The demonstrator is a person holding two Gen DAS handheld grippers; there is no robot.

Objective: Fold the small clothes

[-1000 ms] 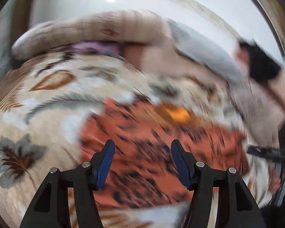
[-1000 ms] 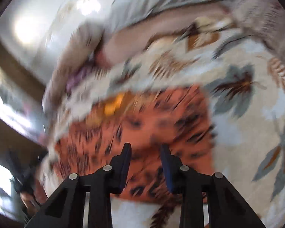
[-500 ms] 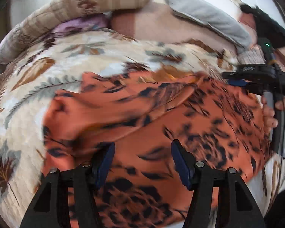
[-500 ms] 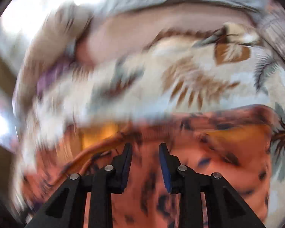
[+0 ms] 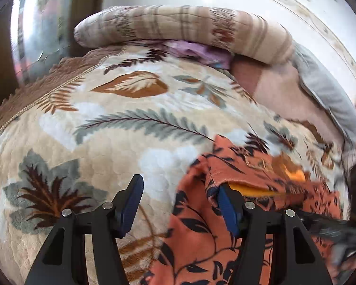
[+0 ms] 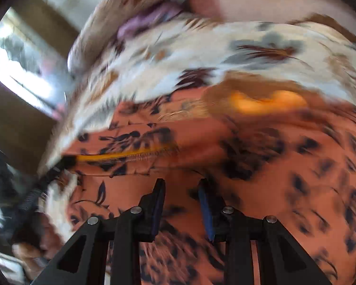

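- Since the left wrist view shows the left gripper (image 5: 178, 204) with its fingers spread wide and empty, one blue pad over the leaf-print blanket (image 5: 106, 123) and the other at the edge of the orange patterned garment (image 5: 201, 237), a close here could pinch blanket pile along with cloth, or catch only the loose top layer at the opening where a yellow lining (image 5: 254, 187) shows
- Behind lie a rolled striped quilt (image 5: 182, 26), a purple cloth (image 5: 197, 49) and a grey pillow (image 5: 327, 95); no container shows in this view
- In the right wrist view the right gripper (image 6: 181, 204) hovers over the middle of the garment (image 6: 273, 166), fingers narrow with nothing between them; so small a gap may push a thick fold away rather than take it in
- That view is smeared, so the hem line is hard to judge; a grip taken now could land off the edge and leave the fold crooked
- No container is seen here either
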